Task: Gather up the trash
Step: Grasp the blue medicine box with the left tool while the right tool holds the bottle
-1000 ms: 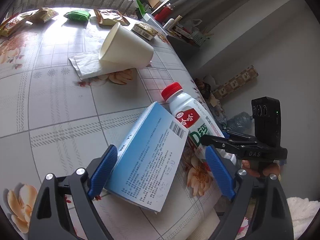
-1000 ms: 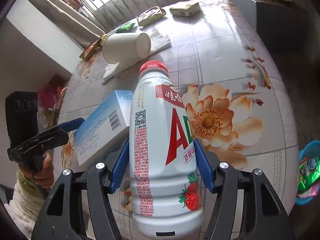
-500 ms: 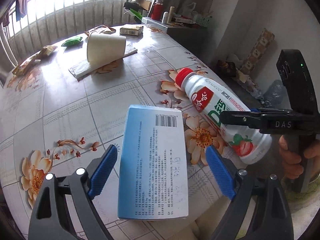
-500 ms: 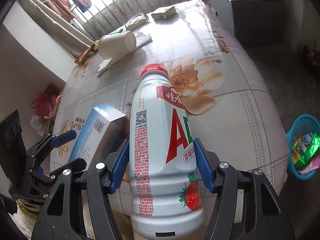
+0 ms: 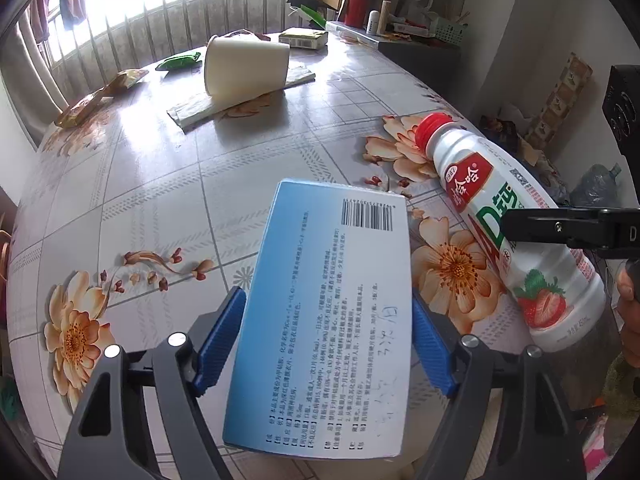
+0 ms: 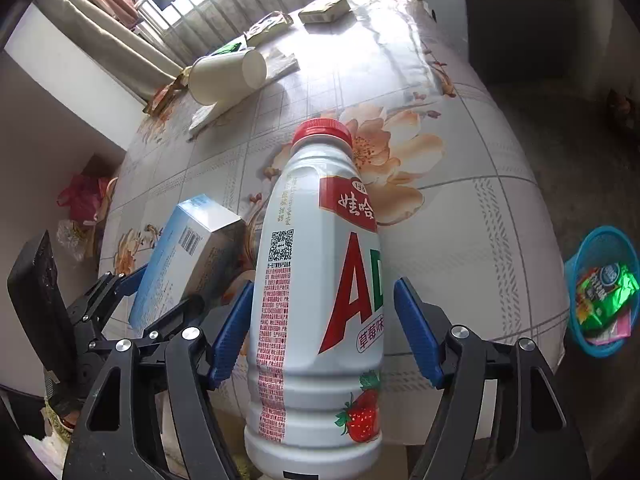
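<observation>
White plastic, ribbed near its base, forms the bottle (image 6: 316,300) that lies between the blue pads of the right gripper (image 6: 322,330). Its red cap (image 6: 322,132) points away over the flowered table (image 6: 460,216). The jaws are opening: a gap shows beside the right-hand pad, and the left-hand pad sits at the bottle's edge, where contact cannot be settled. Whether liquid remains inside cannot be told; if empty, it would likely be light and give a little under pressure. The smooth label probably slips easily, so the ribbed lower body or the straight mid-section looks the surest place to clamp, across its width.

Over the table's near edge, the left gripper (image 5: 326,338) has the pale blue carton (image 5: 328,320) between its pads, printed face up and barcode end pointing away. These jaws are closing, and both pads appear to meet the carton's long edges. Thin card of this kind is judged light and stiff along its length but easily crushed across its broad faces, so a gentle hold on the narrow sides, near the middle, suits it best.

Beyond the table's right edge, on the floor, stands a blue basket (image 6: 602,240) already holding wrappers, the likely destination. Farther back on the table a paper cup (image 5: 246,64) lies on its side atop a napkin (image 5: 200,110).
</observation>
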Demonstrator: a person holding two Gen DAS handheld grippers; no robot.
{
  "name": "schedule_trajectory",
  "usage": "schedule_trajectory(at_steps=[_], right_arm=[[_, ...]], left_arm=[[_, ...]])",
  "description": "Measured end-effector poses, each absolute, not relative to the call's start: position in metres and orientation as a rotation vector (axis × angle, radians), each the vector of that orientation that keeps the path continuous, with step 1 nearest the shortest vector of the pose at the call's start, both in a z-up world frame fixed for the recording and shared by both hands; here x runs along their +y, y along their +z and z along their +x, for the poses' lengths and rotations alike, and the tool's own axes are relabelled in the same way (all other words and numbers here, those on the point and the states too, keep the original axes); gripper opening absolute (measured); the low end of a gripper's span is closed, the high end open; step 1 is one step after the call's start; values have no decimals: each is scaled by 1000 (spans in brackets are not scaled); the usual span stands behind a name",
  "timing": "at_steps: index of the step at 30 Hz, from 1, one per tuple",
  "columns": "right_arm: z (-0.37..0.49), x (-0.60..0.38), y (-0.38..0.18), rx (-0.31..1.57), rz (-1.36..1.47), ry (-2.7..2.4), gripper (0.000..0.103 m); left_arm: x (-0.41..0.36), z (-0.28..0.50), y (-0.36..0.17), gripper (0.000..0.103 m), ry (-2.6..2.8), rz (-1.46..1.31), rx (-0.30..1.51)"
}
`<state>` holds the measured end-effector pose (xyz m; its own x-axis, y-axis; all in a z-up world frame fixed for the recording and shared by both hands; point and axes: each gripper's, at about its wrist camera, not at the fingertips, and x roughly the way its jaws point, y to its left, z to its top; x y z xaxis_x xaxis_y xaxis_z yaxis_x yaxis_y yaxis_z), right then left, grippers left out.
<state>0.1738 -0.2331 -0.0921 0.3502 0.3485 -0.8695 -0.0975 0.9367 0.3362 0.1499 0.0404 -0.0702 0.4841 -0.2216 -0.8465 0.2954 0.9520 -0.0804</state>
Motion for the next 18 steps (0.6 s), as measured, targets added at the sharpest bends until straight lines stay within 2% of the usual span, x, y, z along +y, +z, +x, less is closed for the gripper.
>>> schedule_trajectory(at_steps=[13, 18], right_arm=[[191, -231, -102, 1219, 281, 306, 69], [187, -233, -101, 1205, 309, 308, 59]], left_arm=[[41, 155, -73, 72, -290, 69, 1017], [40, 155, -72, 72, -285, 72, 1009]])
